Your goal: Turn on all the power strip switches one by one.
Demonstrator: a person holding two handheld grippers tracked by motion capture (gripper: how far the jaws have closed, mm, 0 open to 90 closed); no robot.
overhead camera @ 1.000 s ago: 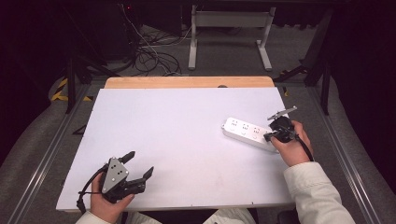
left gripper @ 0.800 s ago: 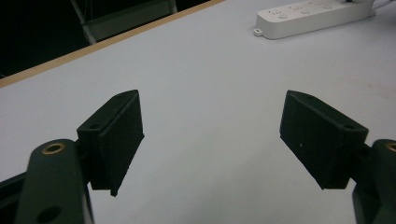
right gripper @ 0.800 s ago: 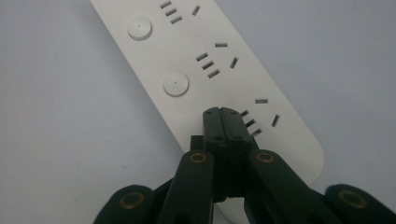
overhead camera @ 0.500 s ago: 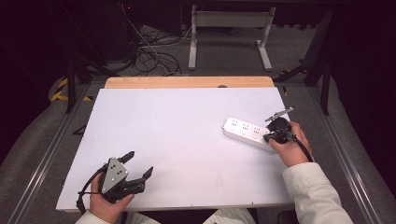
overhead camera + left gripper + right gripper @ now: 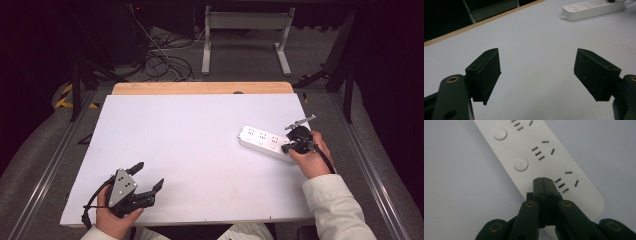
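Observation:
A white power strip [image 5: 261, 139] with round buttons lies flat on the right part of the white tabletop [image 5: 200, 130]. It also shows in the right gripper view [image 5: 541, 152] and far off in the left gripper view [image 5: 591, 8]. My right gripper [image 5: 286, 148] is shut with nothing between its jaws. Its joined tips [image 5: 542, 179] rest on the strip's top face, just beside the nearest socket's slots. My left gripper [image 5: 148, 175] is held near the front left edge, wide open [image 5: 536, 72] and empty, pointing across the table toward the strip.
A wooden strip [image 5: 200, 88] runs along the table's far edge. Beyond it on the floor are tangled cables [image 5: 160, 55] and a metal stand [image 5: 245, 35]. Metal rails [image 5: 50, 165] flank the table on both sides.
The right gripper has shifted slightly down onto the power strip's near end. The left gripper has not moved.

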